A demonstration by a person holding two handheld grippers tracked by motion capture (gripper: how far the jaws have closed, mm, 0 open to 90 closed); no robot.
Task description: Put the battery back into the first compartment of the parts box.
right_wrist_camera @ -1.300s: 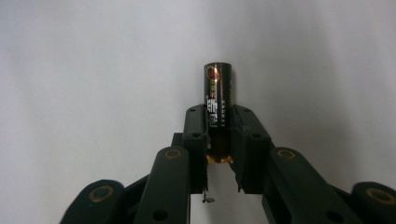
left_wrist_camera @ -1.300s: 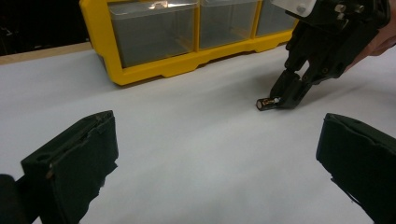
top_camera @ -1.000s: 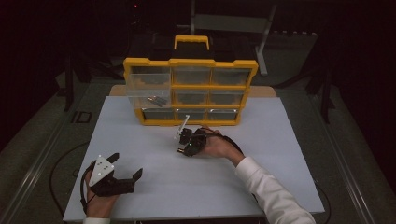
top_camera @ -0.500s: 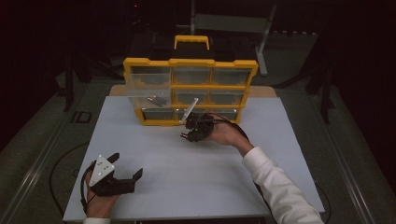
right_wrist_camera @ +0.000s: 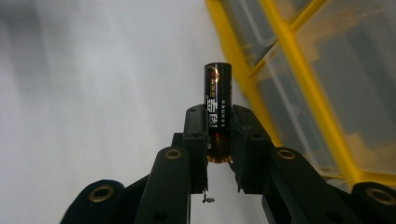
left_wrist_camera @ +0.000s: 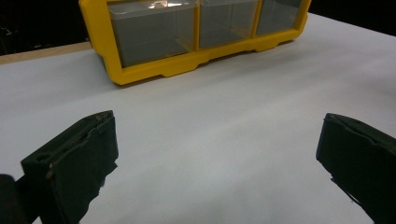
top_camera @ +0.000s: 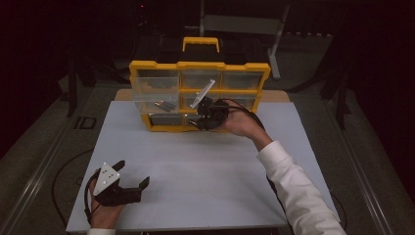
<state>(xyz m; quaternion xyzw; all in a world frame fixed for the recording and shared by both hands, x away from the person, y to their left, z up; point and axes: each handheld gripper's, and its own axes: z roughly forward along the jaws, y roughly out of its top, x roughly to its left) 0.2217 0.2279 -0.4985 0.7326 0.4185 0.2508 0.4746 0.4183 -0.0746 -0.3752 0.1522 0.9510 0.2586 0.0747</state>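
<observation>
**Battery clamped in your right gripper, in front of the yellow organizer**

From the high view, your right gripper [top_camera: 208, 115] is raised off the white table [top_camera: 210, 166] and sits right in front of the yellow organizer [top_camera: 198, 95], near the middle of its lower drawers. Its grey plate tilts up toward the middle row. What it holds is too small to make out from here. Your white sleeve [top_camera: 293, 186] runs back to the lower right. Your left gripper [top_camera: 128, 188] rests low at the near left corner of the table, well apart from the organizer, jaws spread with nothing between them. A dark object [top_camera: 164, 105] lies inside the large clear drawer at the organizer's left.

In the left gripper view, your two black jaws stand wide apart over bare white table [left_wrist_camera: 210, 140]. The organizer [left_wrist_camera: 154, 72] stands farther off, and you see its bottom row of clear drawers [left_wrist_camera: 149, 35] and its yellow lower frame.

In the right gripper view, your jaws are clamped together on a dark cylindrical battery [right_wrist_camera: 217, 100]. The pads grip its lower half, and its upper half sticks out past the tips. It carries a band of printed lettering. The organizer's yellow frame [right_wrist_camera: 299, 60] and clear drawers run along the right side, close beside the battery, with white table to the left.
</observation>
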